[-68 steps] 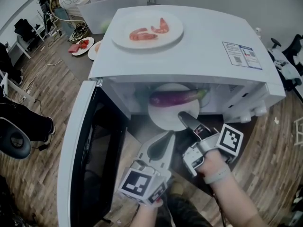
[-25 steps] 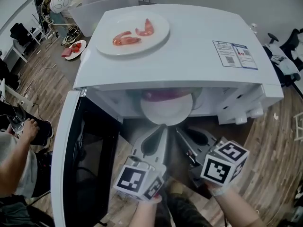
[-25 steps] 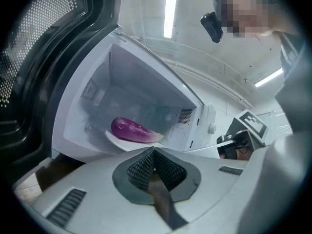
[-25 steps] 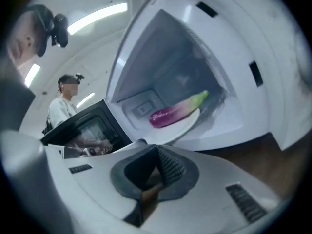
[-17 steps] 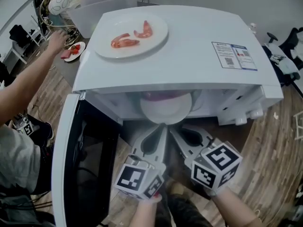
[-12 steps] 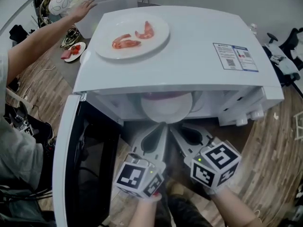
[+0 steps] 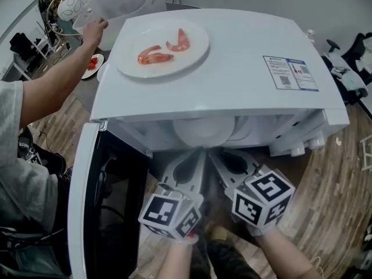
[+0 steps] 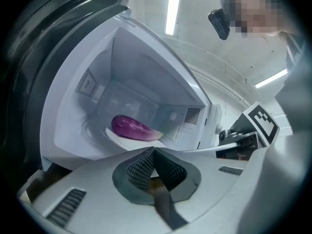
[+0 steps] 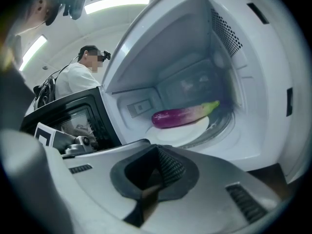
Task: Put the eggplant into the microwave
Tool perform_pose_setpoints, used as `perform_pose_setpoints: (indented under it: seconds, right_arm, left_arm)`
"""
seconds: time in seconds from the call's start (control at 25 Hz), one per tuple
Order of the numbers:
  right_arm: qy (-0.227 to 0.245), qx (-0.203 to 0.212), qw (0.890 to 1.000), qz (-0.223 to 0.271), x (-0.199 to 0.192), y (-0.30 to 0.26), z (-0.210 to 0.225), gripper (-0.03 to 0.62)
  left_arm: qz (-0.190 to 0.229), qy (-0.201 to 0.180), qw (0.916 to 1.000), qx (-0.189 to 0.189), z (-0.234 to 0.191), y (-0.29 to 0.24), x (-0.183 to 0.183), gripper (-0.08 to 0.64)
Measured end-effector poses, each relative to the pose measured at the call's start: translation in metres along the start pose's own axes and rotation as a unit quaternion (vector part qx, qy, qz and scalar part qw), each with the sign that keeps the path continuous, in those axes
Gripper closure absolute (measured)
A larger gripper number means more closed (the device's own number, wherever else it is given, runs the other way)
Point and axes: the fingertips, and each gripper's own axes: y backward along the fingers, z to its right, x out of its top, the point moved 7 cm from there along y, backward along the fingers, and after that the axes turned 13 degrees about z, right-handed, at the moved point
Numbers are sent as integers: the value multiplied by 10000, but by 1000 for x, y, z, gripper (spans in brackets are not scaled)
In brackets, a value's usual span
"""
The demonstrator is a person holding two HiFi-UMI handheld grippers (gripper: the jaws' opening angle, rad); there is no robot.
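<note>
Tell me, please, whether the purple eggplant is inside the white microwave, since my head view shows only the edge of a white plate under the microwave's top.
Observer: Yes. The purple eggplant lies on the round white plate inside the white microwave.
Operator: Thank you. Is the right gripper holding anything?
Observer: No. The right gripper has its jaws together with nothing between them.
Operator: And the left one?
Observer: The left gripper is also shut and empty, in front of the cavity.
</note>
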Motion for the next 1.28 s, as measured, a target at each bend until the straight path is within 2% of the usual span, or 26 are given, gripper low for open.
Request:
perform_pose_setpoints:
  seconds: [1.28]
  right_arm:
    - [-483, -304, 9983, 141, 10, -25, 9, 589]
  left_arm:
    - [-88, 573, 9983, 0, -24, -24, 9, 560]
